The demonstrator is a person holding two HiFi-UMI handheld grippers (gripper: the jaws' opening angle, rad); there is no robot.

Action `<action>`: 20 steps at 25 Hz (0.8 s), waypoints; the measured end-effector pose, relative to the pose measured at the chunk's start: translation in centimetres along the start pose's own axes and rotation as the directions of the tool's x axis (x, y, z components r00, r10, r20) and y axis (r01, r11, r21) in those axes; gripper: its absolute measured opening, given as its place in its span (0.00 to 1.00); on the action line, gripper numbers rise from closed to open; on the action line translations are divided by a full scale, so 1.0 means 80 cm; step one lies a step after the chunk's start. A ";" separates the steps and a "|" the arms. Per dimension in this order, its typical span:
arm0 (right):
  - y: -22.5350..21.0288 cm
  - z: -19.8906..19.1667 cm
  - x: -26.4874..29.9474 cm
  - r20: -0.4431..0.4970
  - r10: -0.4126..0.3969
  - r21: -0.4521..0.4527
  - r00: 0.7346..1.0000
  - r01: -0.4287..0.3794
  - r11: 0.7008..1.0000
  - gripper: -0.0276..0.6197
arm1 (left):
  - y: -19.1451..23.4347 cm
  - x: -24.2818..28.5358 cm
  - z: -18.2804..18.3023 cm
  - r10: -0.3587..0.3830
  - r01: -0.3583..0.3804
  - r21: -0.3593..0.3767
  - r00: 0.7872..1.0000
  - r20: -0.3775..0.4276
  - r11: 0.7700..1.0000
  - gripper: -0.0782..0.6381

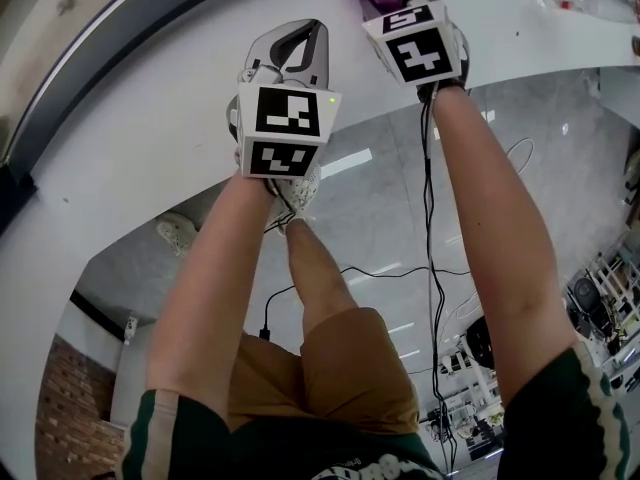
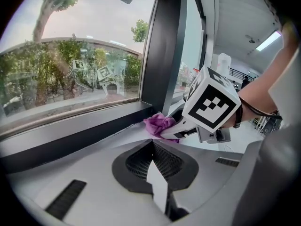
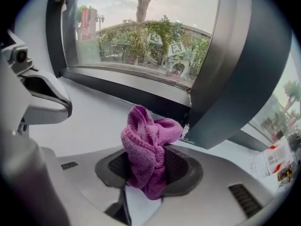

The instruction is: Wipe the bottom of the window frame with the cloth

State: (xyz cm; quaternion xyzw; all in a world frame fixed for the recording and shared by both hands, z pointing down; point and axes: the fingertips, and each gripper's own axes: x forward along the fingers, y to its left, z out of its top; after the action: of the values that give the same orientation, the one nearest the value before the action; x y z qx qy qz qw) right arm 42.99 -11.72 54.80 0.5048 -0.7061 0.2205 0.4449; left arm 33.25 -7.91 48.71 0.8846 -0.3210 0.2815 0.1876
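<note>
Large window pane [image 3: 141, 32] in a dark window frame [image 3: 127, 86], with trees [image 3: 143, 6] and pale sky outside in daylight. Below it a broad white sill [image 1: 130, 138], curving across the head view. Further down, glossy grey floor tiles [image 1: 390, 238] mirroring strip lights, crossed by thin black cables [image 1: 410, 271]. Patch of red brick wall [image 1: 60, 418] at lower left; lit ceiling strip light [image 2: 269, 40] deeper in the room, in the left gripper view.
</note>
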 end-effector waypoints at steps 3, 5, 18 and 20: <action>0.005 -0.002 -0.001 0.029 0.024 0.016 0.999 -0.024 1.000 0.30 | 0.002 -0.002 0.000 0.006 -0.006 0.001 1.000 0.005 1.000 0.12; 0.008 -0.007 -0.004 0.029 0.023 0.020 0.999 -0.023 1.000 0.29 | -0.001 -0.004 -0.001 0.005 -0.005 0.001 1.000 0.005 1.000 0.12; 0.040 -0.070 -0.046 -0.010 -0.003 0.114 1.000 0.005 0.993 0.29 | -0.023 -0.024 -0.023 -0.027 0.026 -0.035 0.999 -0.023 0.999 0.12; 0.045 -0.077 -0.052 -0.016 -0.003 0.118 1.000 0.005 0.993 0.29 | -0.028 -0.029 -0.030 -0.043 0.043 -0.034 0.999 -0.027 0.999 0.12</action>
State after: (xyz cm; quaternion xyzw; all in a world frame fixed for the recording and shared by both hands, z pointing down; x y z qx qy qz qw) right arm 42.62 -3.47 54.93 0.5298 -0.6874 0.2650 0.4202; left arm 32.39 -3.99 48.80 0.8841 -0.3038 0.2844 0.2126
